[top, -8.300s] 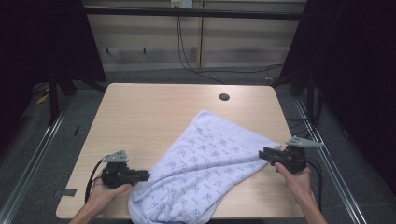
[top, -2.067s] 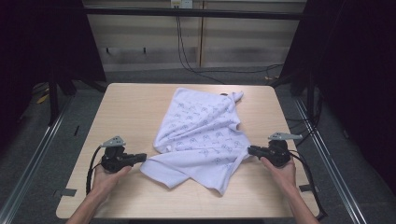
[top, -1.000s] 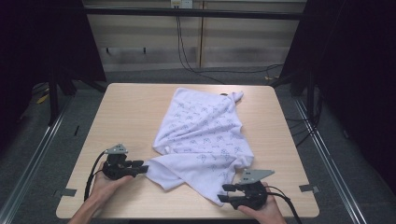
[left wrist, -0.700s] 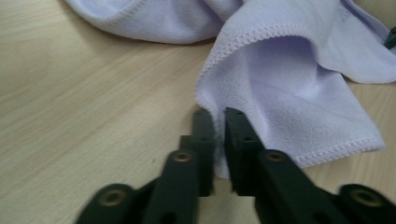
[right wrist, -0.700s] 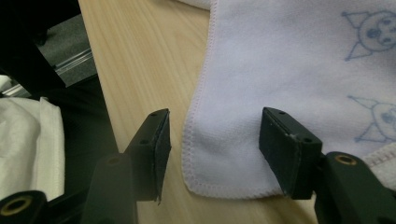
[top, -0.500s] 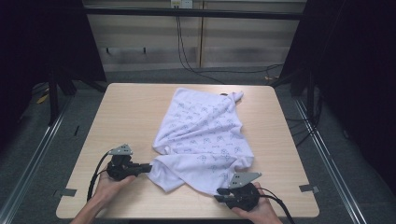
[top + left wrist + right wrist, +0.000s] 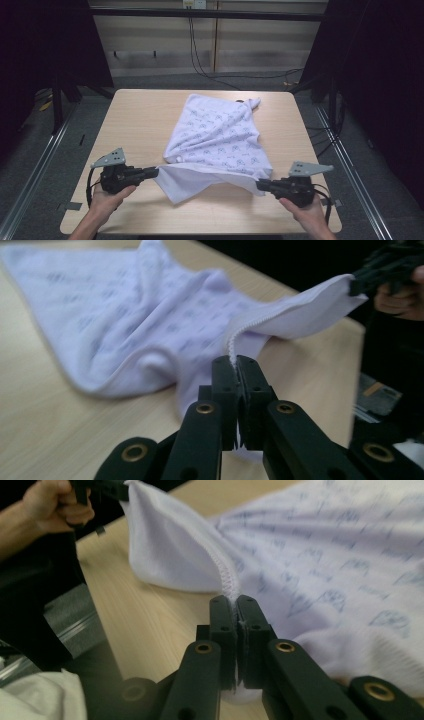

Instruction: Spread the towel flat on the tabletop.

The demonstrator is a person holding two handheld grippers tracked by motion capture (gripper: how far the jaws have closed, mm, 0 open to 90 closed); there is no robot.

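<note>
A pale lilac towel [image 7: 217,137] with a small printed pattern lies crumpled across the middle of the wooden table [image 7: 135,120]. Its near edge is lifted off the table and stretched between my two grippers. My left gripper [image 7: 156,172] pinches the towel's near left corner; its jaws have just closed on the stitched hem [image 7: 231,346]. At the near right, my right gripper [image 7: 260,185] has likewise just closed and clamps the other end of that hem [image 7: 227,580]. A plain white underside hangs below the raised edge [image 7: 187,182].
A small dark round hole [image 7: 240,101] sits in the tabletop by the towel's far corner. Metal rails [image 7: 45,155] run along both sides of the table. Cables [image 7: 200,55] hang against the back wall. Bare wood lies left of the towel.
The right gripper swung from the table's near edge out to the right and rose. Both grippers lifted, and the towel's near edge now hangs stretched between them instead of lying flat.
</note>
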